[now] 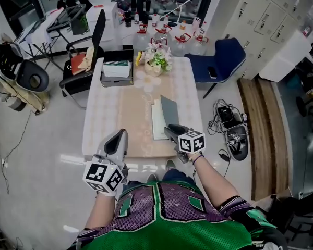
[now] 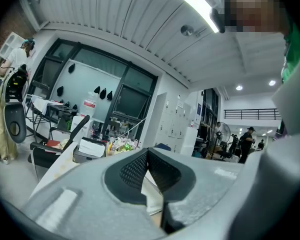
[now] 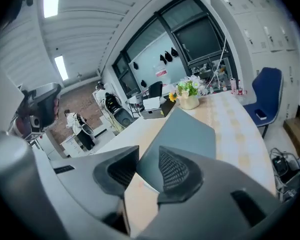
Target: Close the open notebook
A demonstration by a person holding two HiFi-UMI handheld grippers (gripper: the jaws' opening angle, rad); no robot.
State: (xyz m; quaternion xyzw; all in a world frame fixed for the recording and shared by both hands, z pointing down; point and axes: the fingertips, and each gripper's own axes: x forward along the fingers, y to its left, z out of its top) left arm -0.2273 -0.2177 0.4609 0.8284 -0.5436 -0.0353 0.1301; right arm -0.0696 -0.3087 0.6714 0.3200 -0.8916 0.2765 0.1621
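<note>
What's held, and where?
Nothing clamped: near edge of the notebook cover sits between the open jaws of the right hand-held gripper. Left hand-held gripper shut, empty.

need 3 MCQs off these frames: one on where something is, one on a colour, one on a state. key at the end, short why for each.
1. Where do the flowers stand?
A) on the floor
B) at the far end of the table
C) at the table's near edge

2. What colour is the notebook's cover?
A) red
B) yellow
C) grey

3. How does that cover stand?
A) tilted up over the white pages
B) flat open on the table
C) shut flat on the pages

Key:
1 B: the head view shows the flowers on the tabletop at the end farthest from the person.
2 C: both the head view and the right gripper view show a plain grey cover.
3 A: the cover rises at an angle, with the pages still bare beside it.
</note>
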